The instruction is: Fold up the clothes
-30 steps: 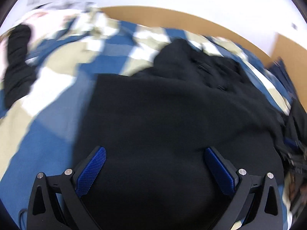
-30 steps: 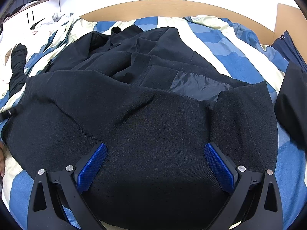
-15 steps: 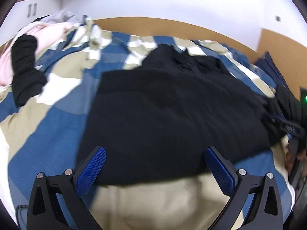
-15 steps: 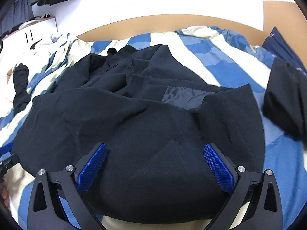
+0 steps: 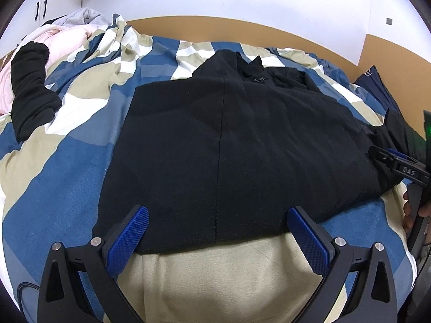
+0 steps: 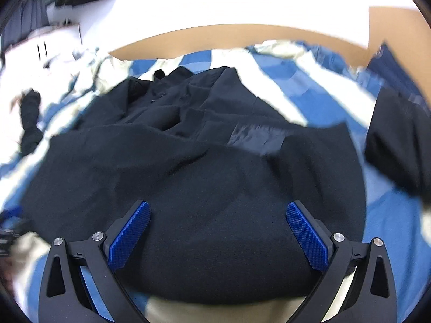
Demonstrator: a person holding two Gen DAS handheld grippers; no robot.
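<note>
left wrist | l gripper (image 5: 218,231) pulled back, open | black coat (image 5: 242,145) prob flatter

Both wrist views low, close, facing headboard (image 5: 242,27); right blurred, perhaps higher

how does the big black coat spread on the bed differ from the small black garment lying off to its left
The big black coat lies spread flat mid-bed, showing a collar and centre seam; the small black garment is a narrow, crumpled strip near the pink bedding. The coat lies just ahead of both open grippers; the small garment lies apart. Both are black and rest on the blue, beige and white checked cover.
</note>
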